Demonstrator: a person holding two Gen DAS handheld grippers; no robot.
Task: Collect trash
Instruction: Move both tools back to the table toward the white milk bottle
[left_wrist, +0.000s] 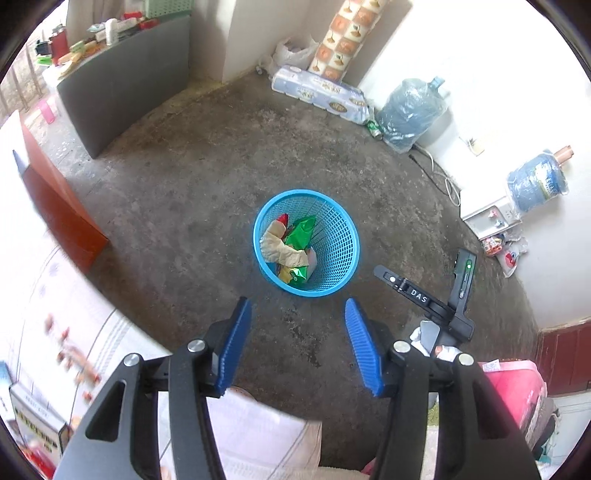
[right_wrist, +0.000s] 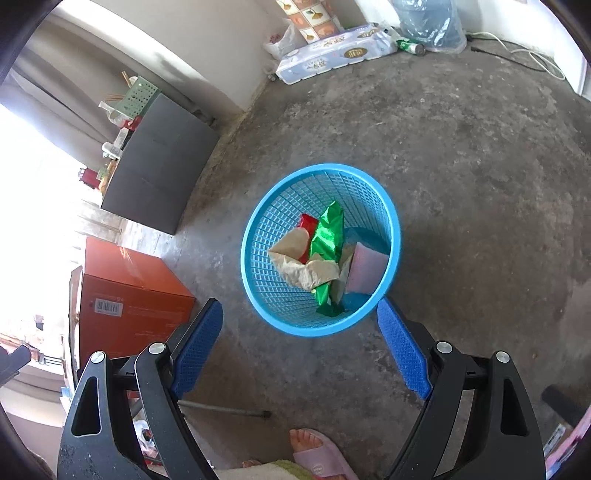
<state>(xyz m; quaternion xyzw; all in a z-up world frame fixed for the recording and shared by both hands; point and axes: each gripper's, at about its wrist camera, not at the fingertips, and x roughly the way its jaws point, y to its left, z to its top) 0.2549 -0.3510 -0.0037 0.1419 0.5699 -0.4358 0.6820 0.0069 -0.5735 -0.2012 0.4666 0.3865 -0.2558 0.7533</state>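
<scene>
A blue mesh waste basket stands on the concrete floor. Inside it lie a green foil wrapper, a crumpled tan paper, a red wrapper and a pink pad. My left gripper hangs high above the floor on the near side of the basket, open, with nothing between its blue pads. My right gripper hovers lower over the basket's near rim, open wide and empty. Part of the right tool shows in the left wrist view.
An orange box and a dark grey cabinet stand left of the basket. Tissue packs, a water jug and a green can line the far wall. A person's foot in a pink slipper is near.
</scene>
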